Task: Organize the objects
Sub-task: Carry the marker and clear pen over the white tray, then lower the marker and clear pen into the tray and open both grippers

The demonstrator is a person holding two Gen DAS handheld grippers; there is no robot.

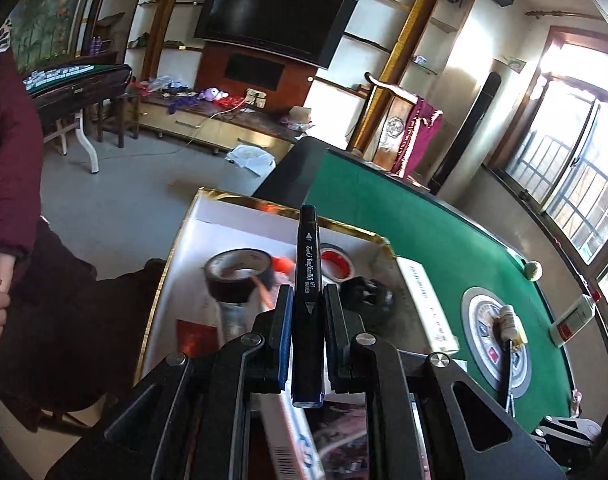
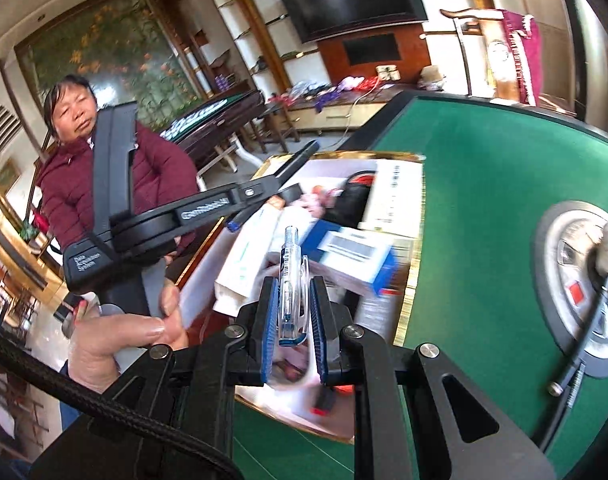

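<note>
- Gripping a black marker (image 1: 307, 300) lengthwise, your left gripper (image 1: 308, 292) points forward and down over a white box with a gold rim (image 1: 288, 206); the jaws are clenched on the marker's lower half and its capped end juts out past the fingertips.
- You can see the same gripper in the right wrist view (image 2: 304, 152), stretched out sideways over the box, with your left hand (image 2: 116, 340) wrapped round its handle.
- Your right gripper (image 2: 292, 296) also tilts down toward the box, its blue pads (image 2: 269, 320) pinching a clear pen (image 2: 290, 284) that stands nearly upright between them, tip away from the camera.
- Below your left gripper, inside the box, lie a roll of black tape (image 1: 240, 274), a smaller red-and-white roll (image 1: 336, 266) and a dark rounded object (image 1: 366, 294), too blurred to name.
- Below your right gripper, the near end of the box holds a blue-and-white carton (image 2: 356, 256) and other flat packets, smeared by motion.
- Your box sits on a green felt table (image 1: 424, 232), at its left edge, with a round metal hub (image 1: 496, 340) at the table's centre and a small white bottle (image 1: 508, 322) on it.
- Beside the table, a person in a maroon jacket (image 2: 84, 184) is seated, hands together at the lap.
</note>
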